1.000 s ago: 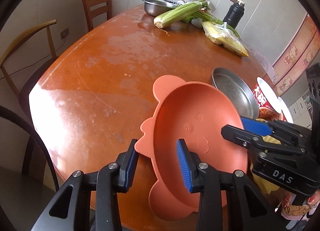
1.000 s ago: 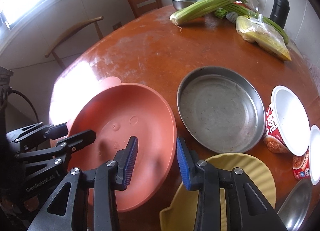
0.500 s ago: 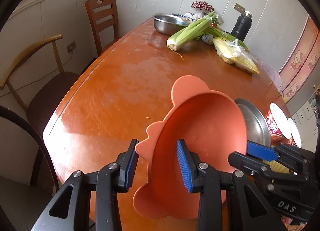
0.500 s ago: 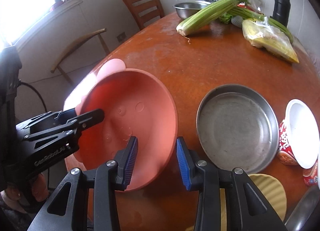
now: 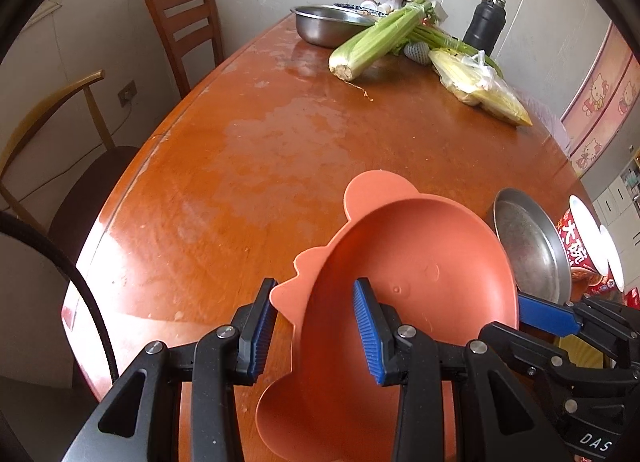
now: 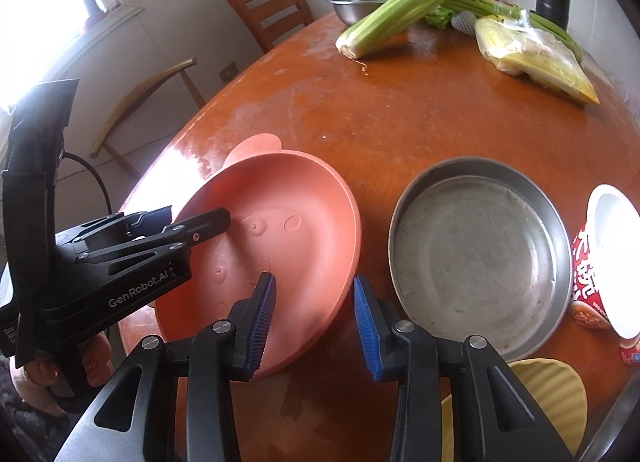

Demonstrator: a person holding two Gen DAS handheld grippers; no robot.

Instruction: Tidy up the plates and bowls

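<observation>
An orange animal-shaped plate (image 5: 412, 282) is held tilted above the wooden table (image 5: 280, 149); it also shows in the right wrist view (image 6: 280, 229). My left gripper (image 5: 316, 330) straddles its left rim with its jaws apart. My right gripper (image 6: 314, 322) straddles its right rim, jaws also apart. A round steel plate (image 6: 476, 258) lies flat just to the right. A yellow plate (image 6: 540, 382) lies near the front edge.
A red instant-noodle cup (image 6: 600, 262) stands right of the steel plate. At the far end are a steel bowl (image 5: 328, 21), celery (image 5: 380, 37), bagged corn (image 5: 480, 89) and a black flask (image 5: 486, 25). Wooden chairs (image 5: 184, 29) stand along the left.
The orange plate has risen off the table and tilted steeply. Both grippers rose with it at its two rims and pulled back from the steel plate.
</observation>
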